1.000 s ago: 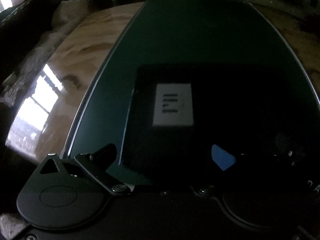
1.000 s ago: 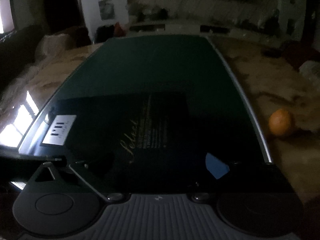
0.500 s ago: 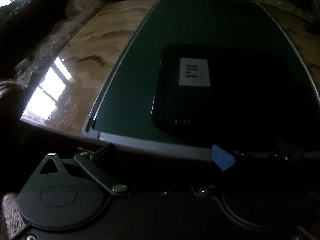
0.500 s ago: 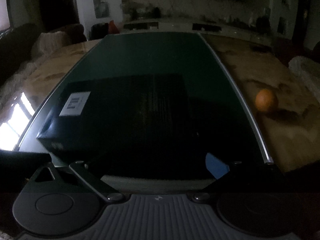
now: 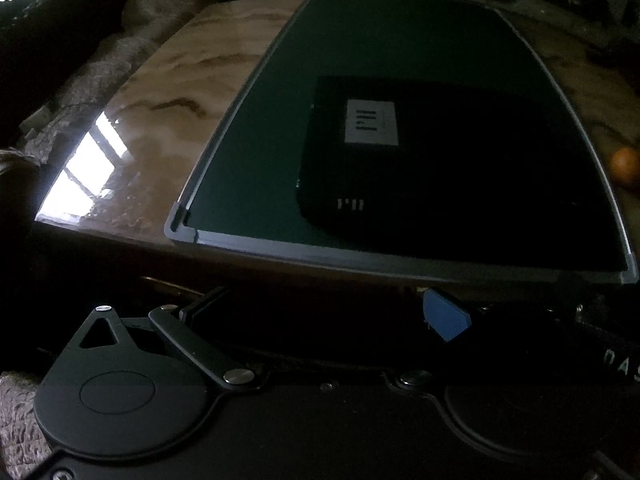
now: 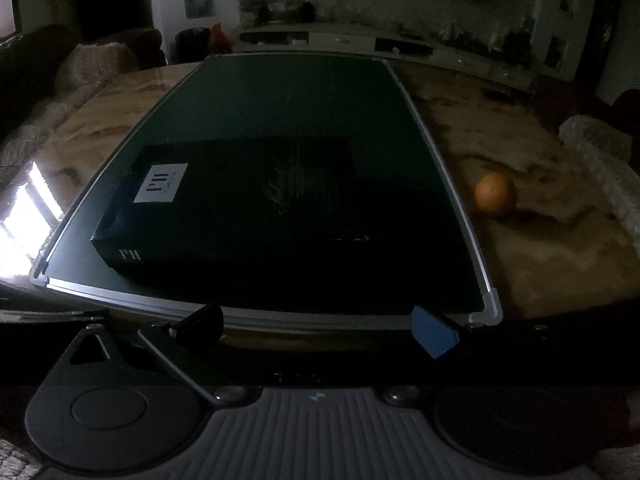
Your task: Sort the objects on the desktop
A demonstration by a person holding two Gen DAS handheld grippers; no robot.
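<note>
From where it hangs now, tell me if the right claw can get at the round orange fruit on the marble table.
Probably yes. The right claw is open and empty, and the round orange fruit sits alone on bare marble table, beyond the green board's right edge, nothing between.

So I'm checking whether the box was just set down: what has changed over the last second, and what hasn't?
Both grippers, left and right, have pulled back toward the near table edge, open and holding nothing; a second ago they were close over the black box. Whether they let it go isn't shown. The box, the green board under it and the orange beside the board haven't moved.
</note>
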